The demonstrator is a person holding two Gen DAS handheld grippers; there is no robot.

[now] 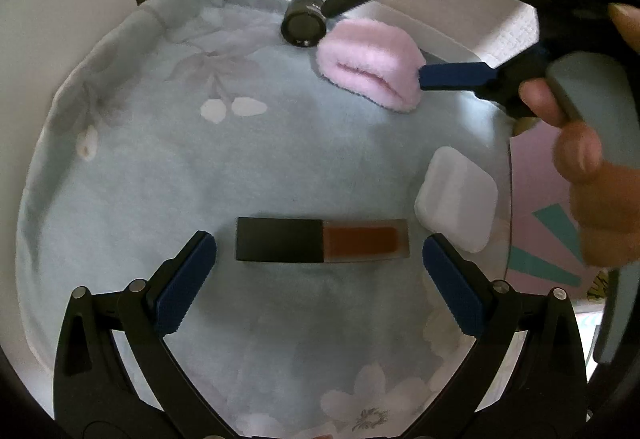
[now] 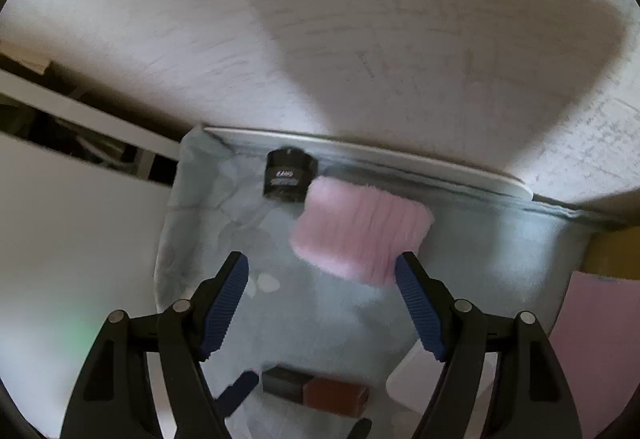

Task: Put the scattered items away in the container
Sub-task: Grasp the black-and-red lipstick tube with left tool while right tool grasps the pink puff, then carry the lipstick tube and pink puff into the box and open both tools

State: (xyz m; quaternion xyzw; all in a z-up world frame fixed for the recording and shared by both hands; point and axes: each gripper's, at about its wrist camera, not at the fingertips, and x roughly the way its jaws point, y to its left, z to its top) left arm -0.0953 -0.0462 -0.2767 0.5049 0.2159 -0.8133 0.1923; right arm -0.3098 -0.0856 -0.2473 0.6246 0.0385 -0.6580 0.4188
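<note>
We hold the left gripper (image 1: pixel 320 271) spread wide around the lip gloss tube (image 1: pixel 322 241) on the blue floral cloth (image 1: pixel 160 167). Our right gripper (image 2: pixel 322 303) hangs spread just before the pink fluffy pad (image 2: pixel 360 231), beside the black jar (image 2: pixel 289 175).

Dim, soft light; motion blur, fisheye-bent edges.
</note>
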